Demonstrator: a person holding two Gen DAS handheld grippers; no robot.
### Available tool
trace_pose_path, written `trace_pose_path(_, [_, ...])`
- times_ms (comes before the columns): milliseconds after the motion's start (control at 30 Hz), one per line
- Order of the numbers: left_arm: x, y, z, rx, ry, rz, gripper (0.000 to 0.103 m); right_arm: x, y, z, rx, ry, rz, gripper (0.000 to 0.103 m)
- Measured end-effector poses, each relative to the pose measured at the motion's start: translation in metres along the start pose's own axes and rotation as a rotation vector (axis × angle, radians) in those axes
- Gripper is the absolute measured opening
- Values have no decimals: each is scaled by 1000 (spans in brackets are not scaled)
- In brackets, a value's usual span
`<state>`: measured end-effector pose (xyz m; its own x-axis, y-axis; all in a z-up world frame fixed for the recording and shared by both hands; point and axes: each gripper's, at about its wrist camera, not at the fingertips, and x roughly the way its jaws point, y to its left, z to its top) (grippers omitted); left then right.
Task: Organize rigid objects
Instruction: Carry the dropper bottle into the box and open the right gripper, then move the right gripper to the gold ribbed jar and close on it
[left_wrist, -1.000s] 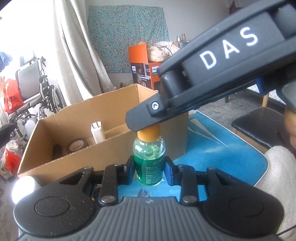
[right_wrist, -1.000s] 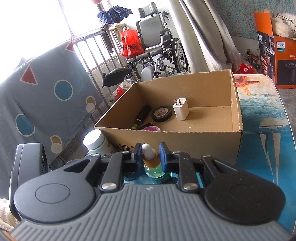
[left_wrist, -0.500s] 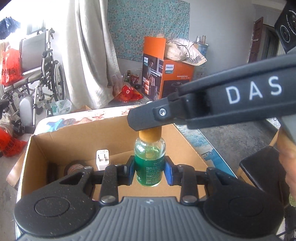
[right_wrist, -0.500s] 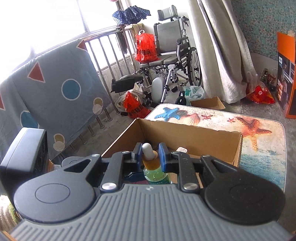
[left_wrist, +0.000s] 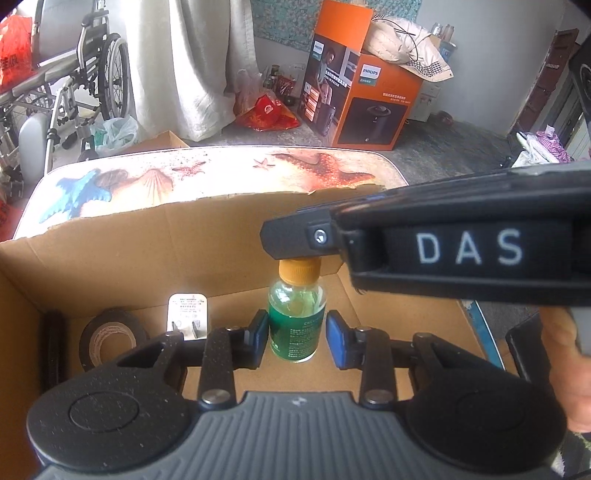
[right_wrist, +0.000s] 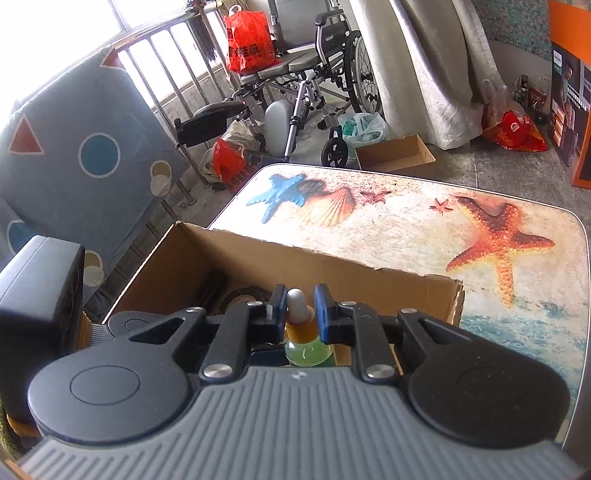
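Left wrist view: left gripper (left_wrist: 297, 334) is nearly closed, its blue pads (left_wrist: 260, 332) clamped on the sides of the green bottle (left_wrist: 297, 321), held upright above the floor of the cardboard box (left_wrist: 110, 254).
Right gripper (right_wrist: 300, 312): its jaws are closing and stand almost together on the bottle's grey dropper top (right_wrist: 297, 302), above the orange collar; in the left wrist view its black body marked DAS (left_wrist: 469, 247) reaches in from the right over the orange cap (left_wrist: 298, 269).
Hand (left_wrist: 565, 362): part of it shows at the right edge, behind that gripper.
Box contents: black tape roll (left_wrist: 107, 336) and white charger plug (left_wrist: 188, 314) lie near the box's left end, beside each other; a dark thing against the left wall cannot be made out.
Tabletop (right_wrist: 406, 225): printed with starfish, shells and sea; the box sits toward its near left side, and the far edge is bare print.
Room, left: wheelchair (right_wrist: 314, 74) with a red bag (right_wrist: 249, 37) on its seat, a railing, a patterned grey cloth (right_wrist: 74, 155).
Room, far side: pale curtain (left_wrist: 184, 66), small open carton (right_wrist: 393, 155) on the concrete floor, orange Philips box (left_wrist: 362, 92) with a cloth on top.
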<state>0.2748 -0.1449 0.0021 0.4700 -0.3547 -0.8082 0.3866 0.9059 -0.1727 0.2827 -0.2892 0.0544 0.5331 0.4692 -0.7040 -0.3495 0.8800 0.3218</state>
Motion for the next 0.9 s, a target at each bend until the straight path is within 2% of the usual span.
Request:
trace_pose_path(67, [4,5,1,-19,23,-6,34,10,-4,2,-12,12,-15,14])
trace_pose_path(100, [6,7,2,-32,34,-17,34,14,-4,2,-20,13,-20,9])
trace_pose_path(400, [5,10,1,-54,33,-31,40,23,-2,9,-60,0,-41,9])
trace_pose_path(500, [-1,7,-1,-48,7,-25,50,15,-3,8,-49,-15,-40,11])
trace_pose_path(633, [-22,-2,-5,-14,-56,-4,69,-22,-3,3,-20,-80,-37,11])
trace_pose_path(767, [-63,-13,-18,23,-123,-17,76,-79,4,-11,29,-165,-20,13])
trace_pose_path(900, [-118,-16,-44,50,-208,-63,91,-135,18,-39,57,-242,0,27])
